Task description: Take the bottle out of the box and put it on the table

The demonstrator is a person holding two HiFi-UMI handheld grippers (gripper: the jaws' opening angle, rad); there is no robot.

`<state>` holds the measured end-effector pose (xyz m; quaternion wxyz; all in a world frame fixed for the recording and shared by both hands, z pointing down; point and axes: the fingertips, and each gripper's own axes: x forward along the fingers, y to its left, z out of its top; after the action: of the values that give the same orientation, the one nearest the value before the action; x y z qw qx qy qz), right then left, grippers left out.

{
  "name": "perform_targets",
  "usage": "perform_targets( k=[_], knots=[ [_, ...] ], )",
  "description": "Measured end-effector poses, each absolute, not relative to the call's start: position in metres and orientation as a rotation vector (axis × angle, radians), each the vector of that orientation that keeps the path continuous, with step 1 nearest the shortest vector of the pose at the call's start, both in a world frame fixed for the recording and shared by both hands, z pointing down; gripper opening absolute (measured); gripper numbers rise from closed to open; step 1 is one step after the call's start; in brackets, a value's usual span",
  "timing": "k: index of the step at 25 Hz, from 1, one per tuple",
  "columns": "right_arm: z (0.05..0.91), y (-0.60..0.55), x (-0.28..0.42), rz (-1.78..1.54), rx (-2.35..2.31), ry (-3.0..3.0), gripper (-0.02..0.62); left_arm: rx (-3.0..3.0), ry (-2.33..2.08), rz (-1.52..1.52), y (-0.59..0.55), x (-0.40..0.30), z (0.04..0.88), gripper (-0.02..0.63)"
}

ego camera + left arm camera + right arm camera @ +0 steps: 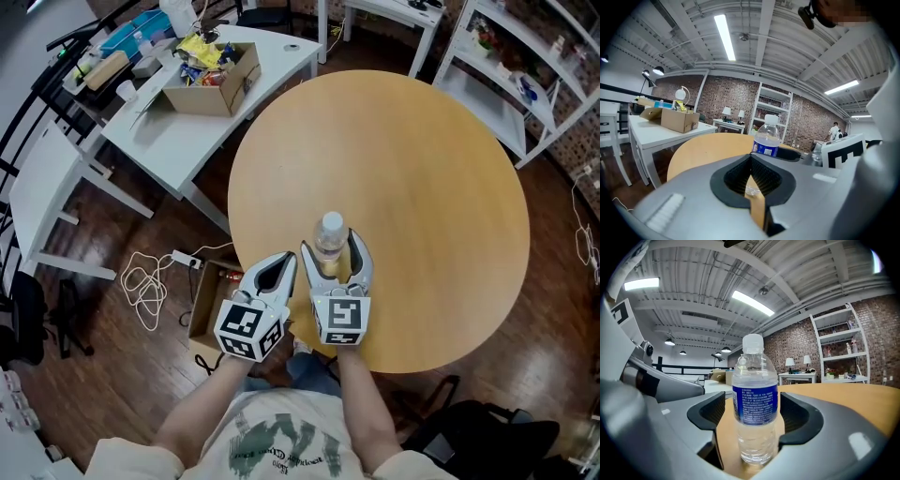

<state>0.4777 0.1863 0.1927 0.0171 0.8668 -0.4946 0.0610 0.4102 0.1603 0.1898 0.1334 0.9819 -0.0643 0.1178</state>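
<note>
Releasing the upright bottle (755, 404) at six o'clock on the round counter (403, 159). The right gripper (332, 244) jaws stand spread around it, while the left gripper (284, 263) jaws are pressed together, empty. Next, probably, comes a straight pull back, without tipping the bottle.

Long ceiling lights (723, 35) shining bright from above, round table (394, 187) glowing evenly, soft shadows lying underneath, gripper views bending and darkening at corners, closest parts looking blurry.
</note>
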Motion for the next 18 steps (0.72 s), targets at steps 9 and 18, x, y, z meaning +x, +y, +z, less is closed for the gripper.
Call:
perform_targets(
  k=[9, 18],
  knots=[
    [0.157, 0.214, 0.441, 0.094, 2.699, -1.414, 0.315, 2.875, -0.1, 0.258, 0.181, 0.38, 0.159, 0.0],
    [0.111, 0.231, 0.374, 0.017, 2.735, -1.373, 0.225, 2.901, -0.031, 0.162, 0.194, 0.325, 0.13, 0.0]
  ],
)
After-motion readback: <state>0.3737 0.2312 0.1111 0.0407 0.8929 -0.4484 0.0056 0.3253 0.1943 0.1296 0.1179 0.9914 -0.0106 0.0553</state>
